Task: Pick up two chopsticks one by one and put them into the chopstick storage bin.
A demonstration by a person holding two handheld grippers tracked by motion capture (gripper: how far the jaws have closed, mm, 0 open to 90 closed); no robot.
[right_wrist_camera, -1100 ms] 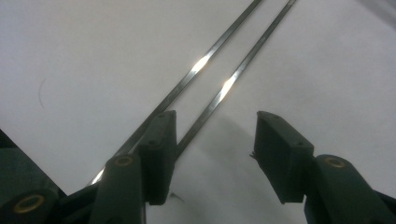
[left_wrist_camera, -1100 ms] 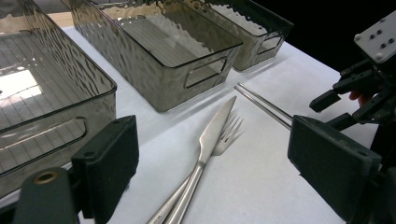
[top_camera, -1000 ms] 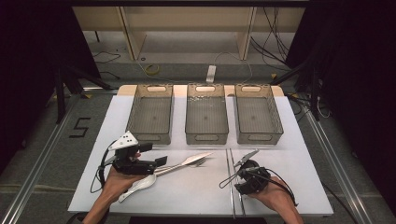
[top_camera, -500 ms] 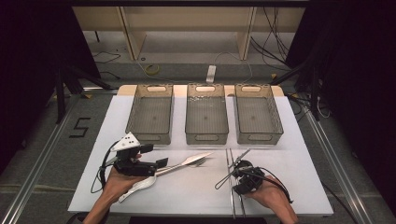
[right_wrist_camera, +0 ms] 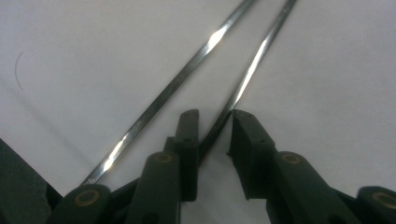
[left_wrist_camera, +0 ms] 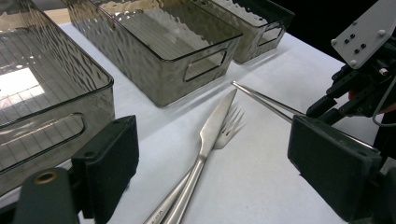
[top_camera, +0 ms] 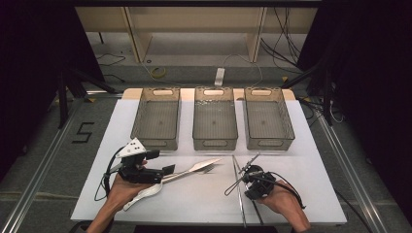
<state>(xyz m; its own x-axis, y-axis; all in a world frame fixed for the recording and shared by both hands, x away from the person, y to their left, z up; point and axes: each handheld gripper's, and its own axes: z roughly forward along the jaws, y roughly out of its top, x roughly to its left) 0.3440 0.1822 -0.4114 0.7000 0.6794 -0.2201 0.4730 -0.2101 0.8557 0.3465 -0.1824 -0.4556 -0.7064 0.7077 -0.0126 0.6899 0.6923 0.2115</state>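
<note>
right gripper (right_wrist_camera: pixel 215 140) jaws just closing around one chopstick (right_wrist_camera: pixel 252 70), not yet pinched; all three bins (top_camera: pixel 215 119) empty; cutlery unsorted near the front edge.

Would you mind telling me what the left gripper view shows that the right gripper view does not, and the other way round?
Left gripper view: three smoky bins, a knife and a fork lying together, and the right gripper farther off. Right gripper view: a close look at one chopstick between that gripper's jaws, which have just been closing and do not yet press on it. The second chopstick lies beside it. Shared: the two metal chopsticks and the white table.
</note>
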